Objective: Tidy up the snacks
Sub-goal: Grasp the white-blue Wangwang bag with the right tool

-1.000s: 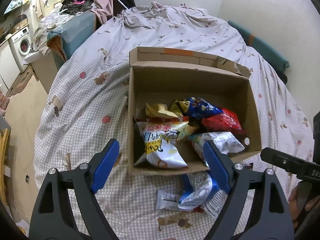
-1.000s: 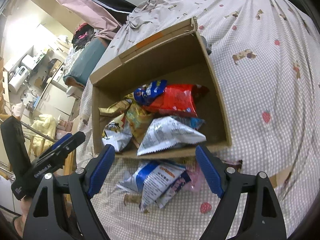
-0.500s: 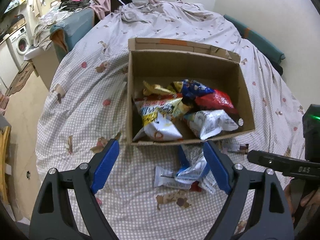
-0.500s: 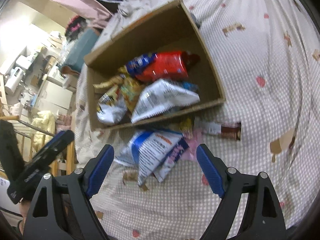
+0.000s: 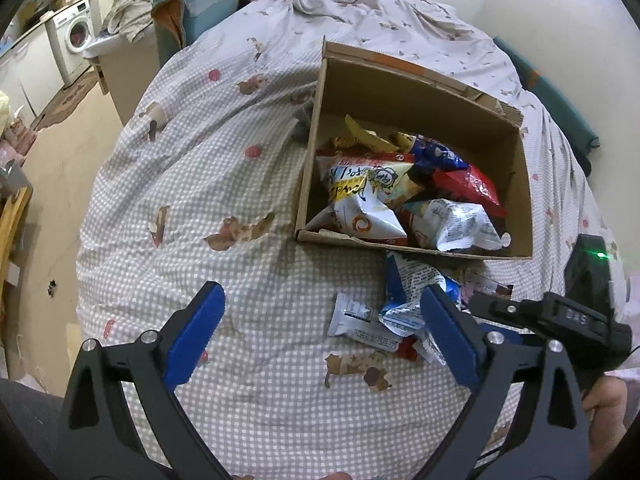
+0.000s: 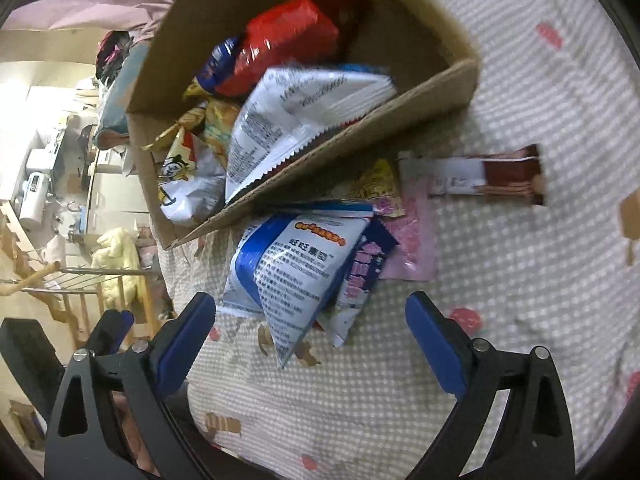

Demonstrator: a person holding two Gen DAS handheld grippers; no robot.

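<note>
We see the left gripper (image 5: pixel 320 320) with its jaws spread wide, having just opened further, and nothing between them but the checked bedspread (image 5: pixel 192 168). Its right finger (image 5: pixel 448 340) overlaps the loose snacks in the picture, but we cannot tell whether it touches them. The right gripper (image 6: pixel 310 320) is likewise wide apart, its jaws also just opened further, and grips nothing; the corner of the blue-and-white packet (image 6: pixel 296 272) reaches down between the fingertips without meeting either pad.

One cardboard box (image 5: pixel 520 184) sits on the bed with its top open. Inside we count about six packets: a red one (image 6: pixel 280 40), a dark blue one (image 5: pixel 436 156), a silver-white one (image 6: pixel 304 116), a white-and-yellow one (image 5: pixel 360 196), and at least two yellowish ones at the back. Outside, against the box's near wall, lie about five more: the blue-and-white packet, a purple-printed one (image 6: pixel 360 276) under it, a pink sachet (image 6: pixel 412 240), a small yellow packet (image 6: pixel 376 184), and a brown-and-white bar (image 6: pixel 480 176) apart to the side. The left view adds a white bar (image 5: pixel 356 320).

The pile overlaps itself, so the count is unsure. The right view is blurred by motion. The box wall hides the bottom layer.
</note>
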